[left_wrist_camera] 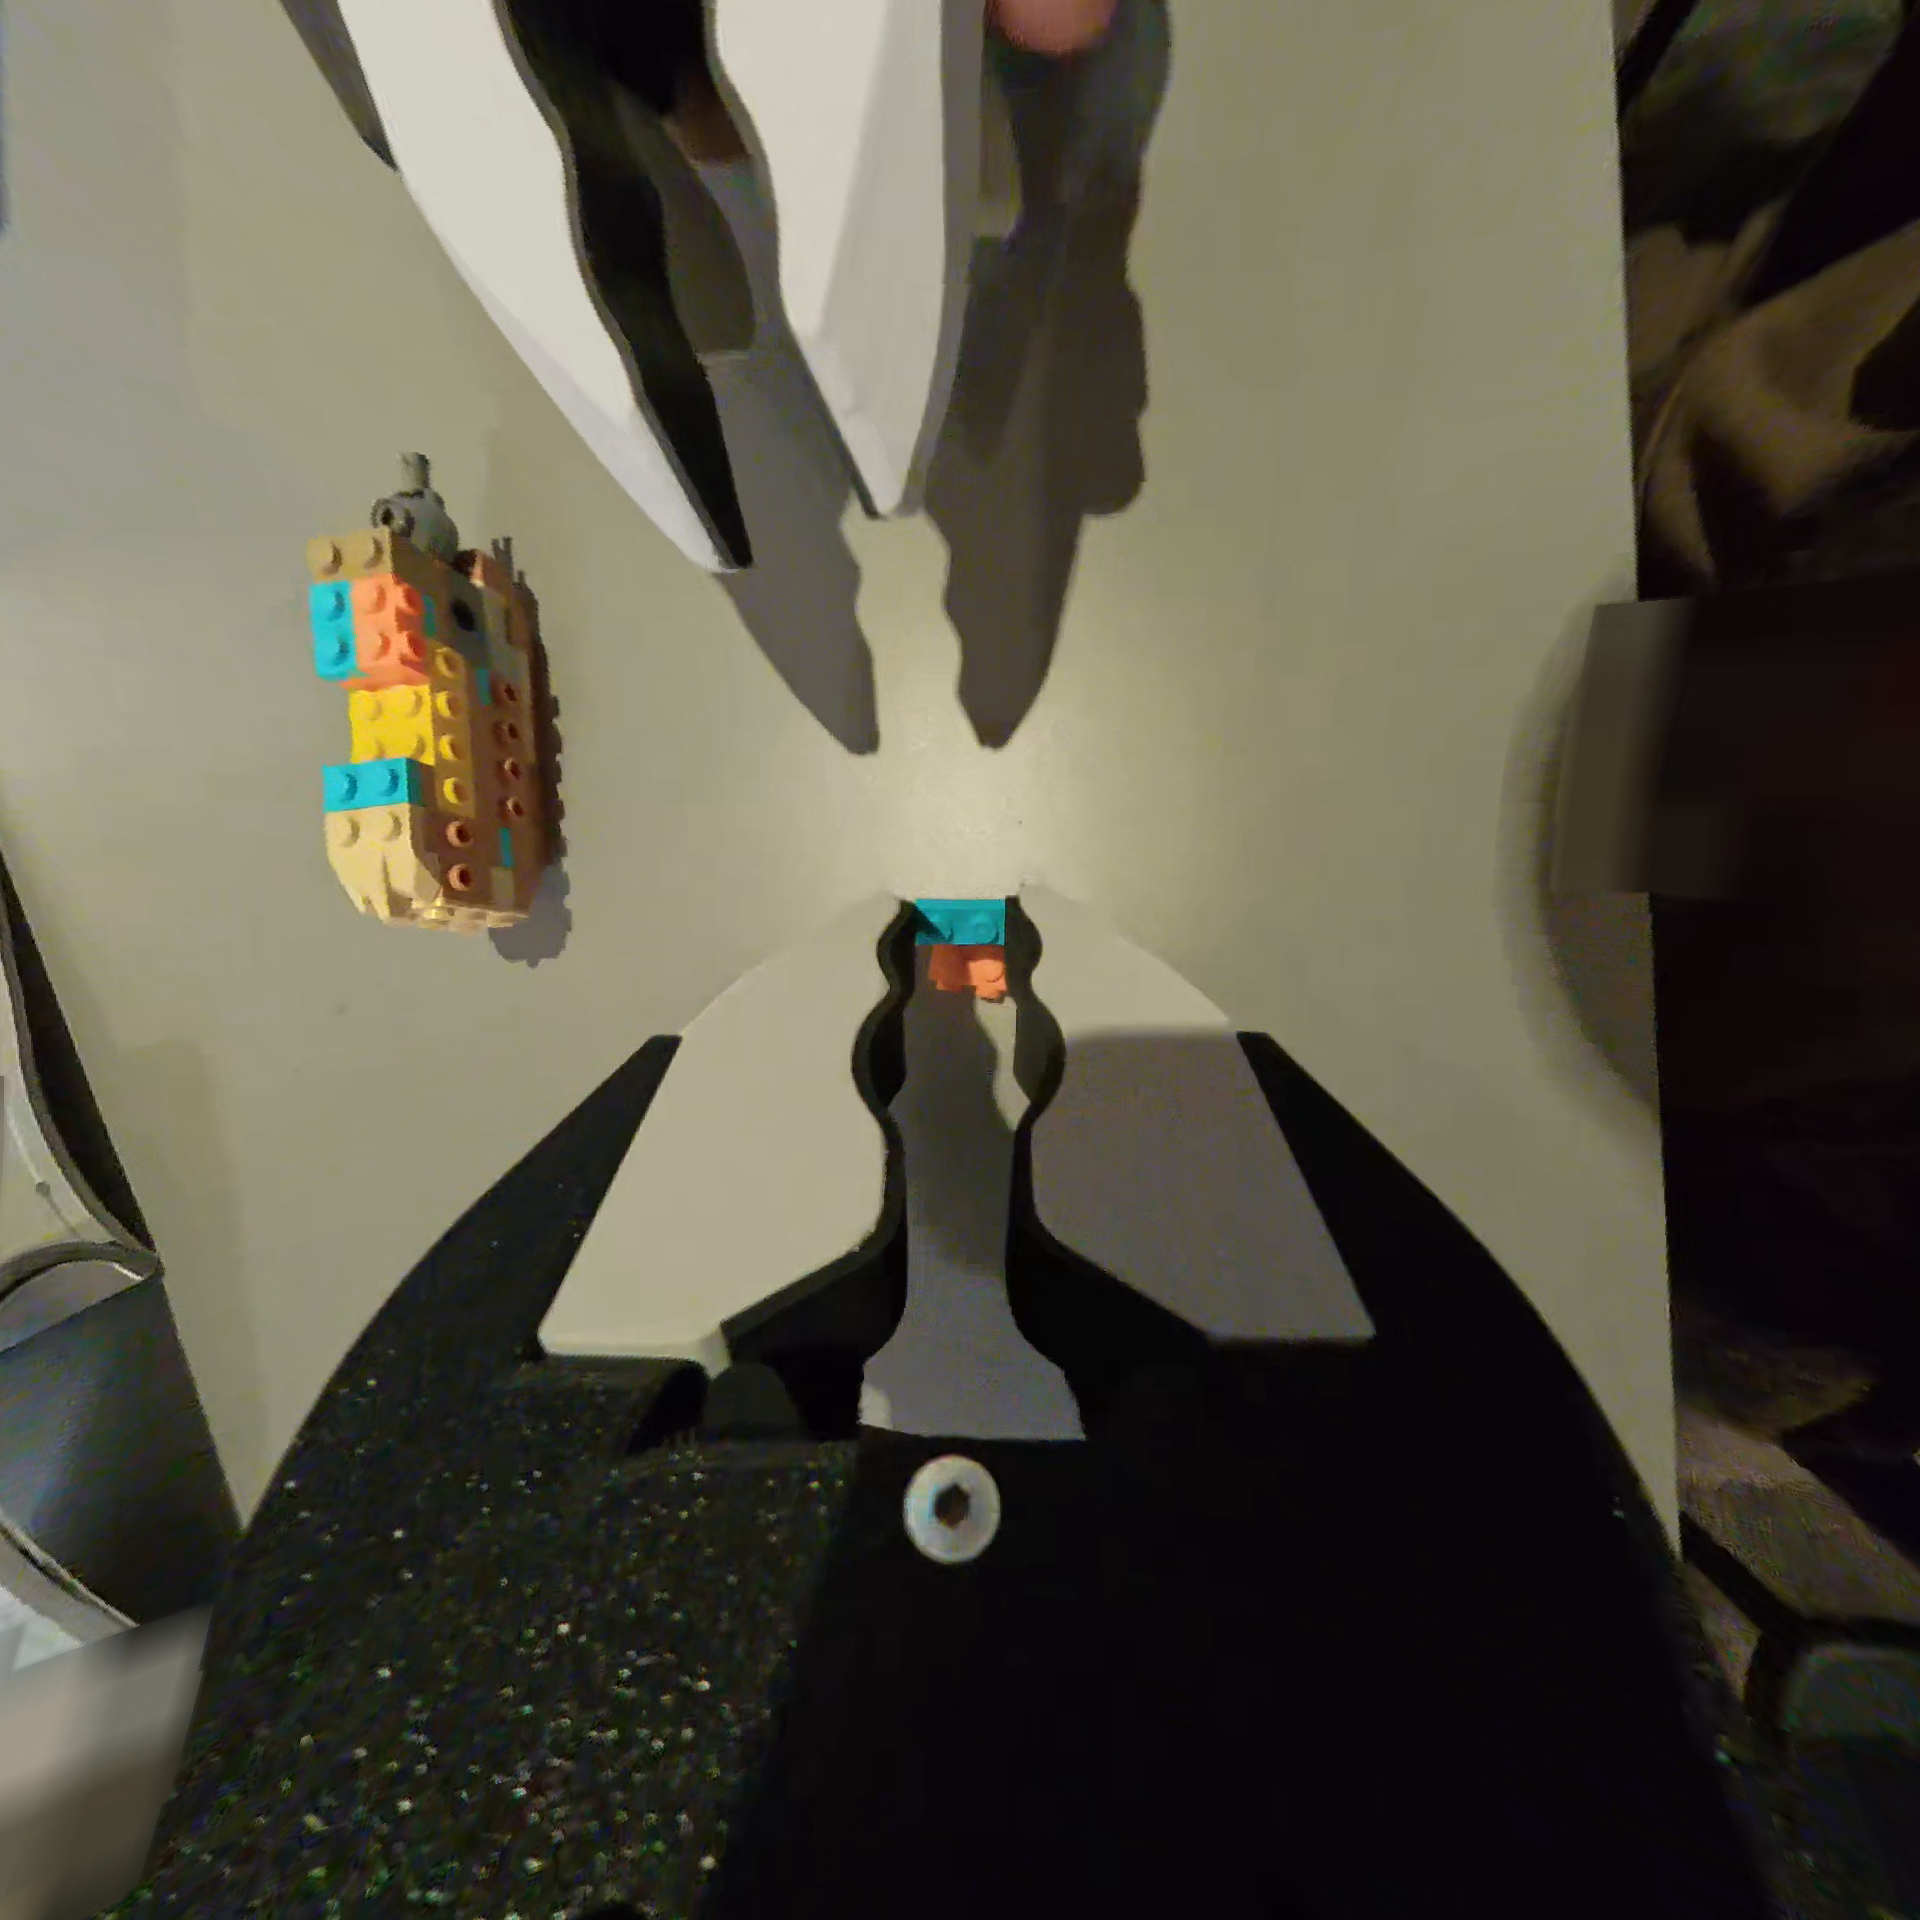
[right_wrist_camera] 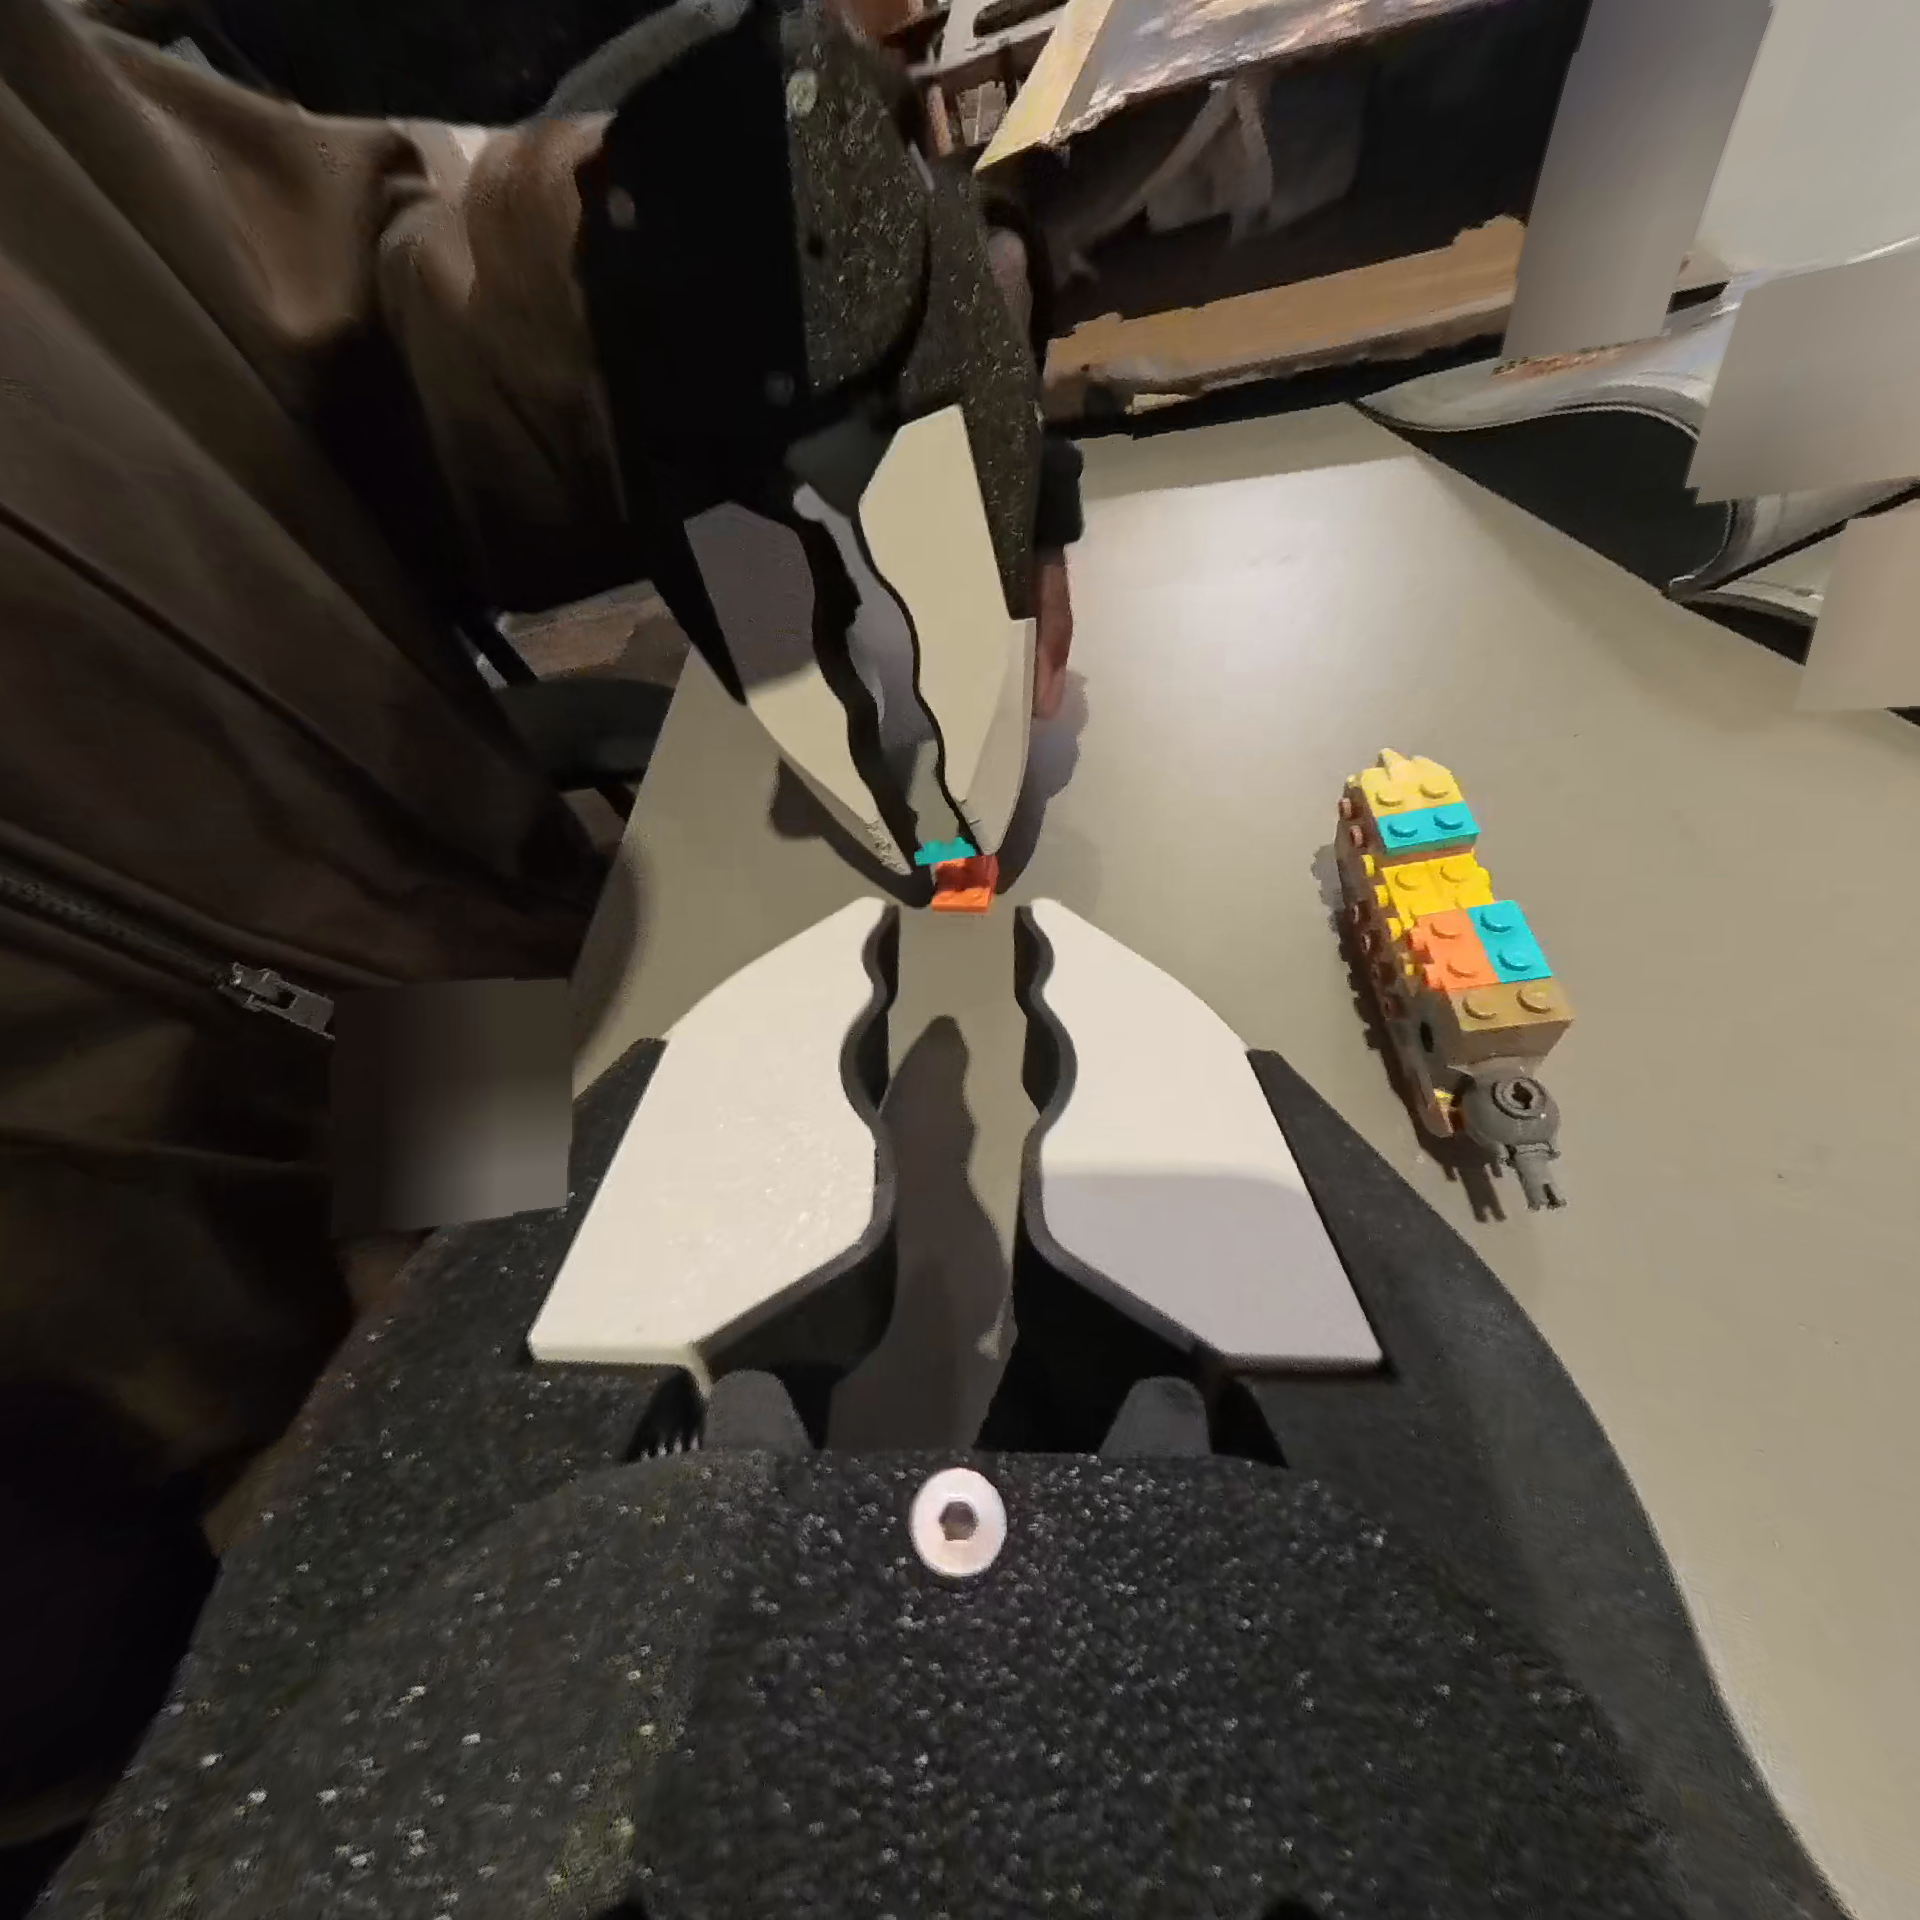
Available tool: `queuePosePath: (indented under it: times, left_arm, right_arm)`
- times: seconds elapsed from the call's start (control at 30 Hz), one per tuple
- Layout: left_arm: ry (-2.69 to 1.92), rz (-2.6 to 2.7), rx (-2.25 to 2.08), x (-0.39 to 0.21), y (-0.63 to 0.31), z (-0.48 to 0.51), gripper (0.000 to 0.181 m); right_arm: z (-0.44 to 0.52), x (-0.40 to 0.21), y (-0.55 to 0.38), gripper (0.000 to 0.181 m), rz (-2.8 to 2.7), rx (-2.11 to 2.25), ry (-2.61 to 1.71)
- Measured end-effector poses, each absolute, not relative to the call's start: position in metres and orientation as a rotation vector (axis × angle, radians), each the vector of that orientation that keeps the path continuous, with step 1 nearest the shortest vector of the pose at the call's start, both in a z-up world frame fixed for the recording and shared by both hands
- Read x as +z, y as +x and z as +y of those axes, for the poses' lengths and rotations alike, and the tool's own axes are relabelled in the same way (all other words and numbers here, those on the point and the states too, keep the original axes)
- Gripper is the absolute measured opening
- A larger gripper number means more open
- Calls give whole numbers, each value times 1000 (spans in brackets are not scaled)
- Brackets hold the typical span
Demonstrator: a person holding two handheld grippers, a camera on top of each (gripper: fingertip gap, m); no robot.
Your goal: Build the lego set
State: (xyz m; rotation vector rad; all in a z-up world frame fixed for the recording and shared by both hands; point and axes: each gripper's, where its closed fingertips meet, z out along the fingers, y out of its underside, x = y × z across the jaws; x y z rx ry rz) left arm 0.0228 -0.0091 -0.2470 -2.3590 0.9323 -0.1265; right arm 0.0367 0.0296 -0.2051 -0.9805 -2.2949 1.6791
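My left gripper (left_wrist_camera: 961,904) is shut on a small stack, a teal plate (left_wrist_camera: 961,923) on an orange brick (left_wrist_camera: 971,971), held just above the grey table (left_wrist_camera: 1351,727). In the right wrist view the left gripper (right_wrist_camera: 940,844) comes down from above with the teal plate (right_wrist_camera: 943,852) and the orange brick (right_wrist_camera: 961,888). My right gripper (right_wrist_camera: 956,920) is open and empty, its tips just short of that stack. It also shows in the left wrist view (left_wrist_camera: 810,535). The partly built lego model (left_wrist_camera: 436,727), tan, yellow, teal, orange and brown with a grey end piece, lies on the table, apart from both grippers (right_wrist_camera: 1444,935).
The table's edge runs close by, with a person's brown jacket (right_wrist_camera: 260,520) beyond it. Cardboard and wooden clutter (right_wrist_camera: 1247,312) stands at the back, and white sheets and an open book (right_wrist_camera: 1714,416) at the far right. Dark cloth (left_wrist_camera: 1787,416) lies past the table's edge.
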Motion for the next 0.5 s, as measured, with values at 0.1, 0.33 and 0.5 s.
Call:
queuePosePath:
  times: [0.1, 0.33, 0.5]
  left_arm:
    - [-2401, 1009, -139, -249, 25, -12, 16]
    - [-2475, 1131, -103, -257, 23, -11, 16]
    - [-2498, 1191, -99, -259, 24, -11, 16]
  right_arm:
    - [27, -207, 39, 22, -2315, 1658, -961]
    - [27, -209, 38, 22, -2320, 1641, -978]
    - [27, -209, 39, 22, -2322, 1649, -980]
